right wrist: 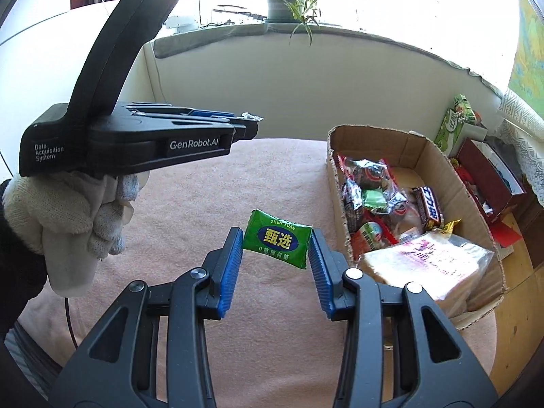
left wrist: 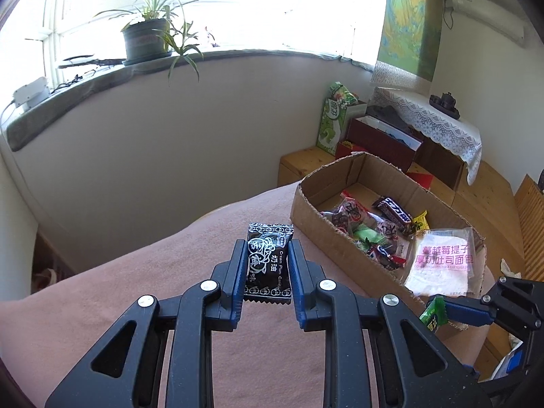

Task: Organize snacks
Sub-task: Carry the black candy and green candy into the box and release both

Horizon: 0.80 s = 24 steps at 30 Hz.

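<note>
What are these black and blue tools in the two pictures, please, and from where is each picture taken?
There is no robot here. A person holds one tool in each hand, and each tool carries a camera that looks forward along its two fingers.

The left wrist view looks past the left hand-held gripper, which is closed on a black candy packet. The right wrist view looks past the right hand-held gripper, closed on a green candy packet. In that view you also see the left tool from its side, held by a hand in a white glove.

Below both lies a pink blanket. On it stands an open cardboard box that already holds many snacks: a chocolate bar, assorted wrapped sweets and a packet of sliced bread. Behind, a potted plant stands on the windowsill.
</note>
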Available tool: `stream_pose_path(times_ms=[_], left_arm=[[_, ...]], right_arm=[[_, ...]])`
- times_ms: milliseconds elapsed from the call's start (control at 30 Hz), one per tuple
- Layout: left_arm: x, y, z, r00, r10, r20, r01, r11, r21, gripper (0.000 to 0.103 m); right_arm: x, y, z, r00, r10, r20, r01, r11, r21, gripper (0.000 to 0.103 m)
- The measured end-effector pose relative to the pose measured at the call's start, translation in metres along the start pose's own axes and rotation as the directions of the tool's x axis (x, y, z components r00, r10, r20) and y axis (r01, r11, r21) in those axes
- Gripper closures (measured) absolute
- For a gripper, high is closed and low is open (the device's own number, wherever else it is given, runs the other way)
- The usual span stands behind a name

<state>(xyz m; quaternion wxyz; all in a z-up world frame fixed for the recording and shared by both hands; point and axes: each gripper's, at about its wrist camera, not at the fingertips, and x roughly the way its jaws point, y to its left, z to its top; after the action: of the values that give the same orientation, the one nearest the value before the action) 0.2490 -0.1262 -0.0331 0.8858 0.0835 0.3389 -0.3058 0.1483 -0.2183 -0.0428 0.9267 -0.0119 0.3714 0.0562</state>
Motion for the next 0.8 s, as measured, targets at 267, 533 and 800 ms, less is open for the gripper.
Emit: stream_pose_path(times_ms=[267,533,800], left_arm=[[-0.003,-0.028,0.011,0.999,-0.022,0.025,0.022,1.000,-0.001,0.081],[0.012,-0.054,0.023,0.999,-0.047,0.022,0.047,0.999,-0.002,0.081],[0.031,-0.076,0.034,0.999,-0.051,0.009,0.051,0.999,0.004,0.081]], right_arm=[[-0.018,-0.034,0.013,0.998,-0.042,0.038,0.042,0.999,0.011,0.062],[-0.019,-0.078,0.024,0.993,-0.109,0.040,0.108,0.994,0.027,0.062],[-0.009,-0.113,0.033,0.990,-0.142,0.022,0.141,0.989,0.048,0.062]])
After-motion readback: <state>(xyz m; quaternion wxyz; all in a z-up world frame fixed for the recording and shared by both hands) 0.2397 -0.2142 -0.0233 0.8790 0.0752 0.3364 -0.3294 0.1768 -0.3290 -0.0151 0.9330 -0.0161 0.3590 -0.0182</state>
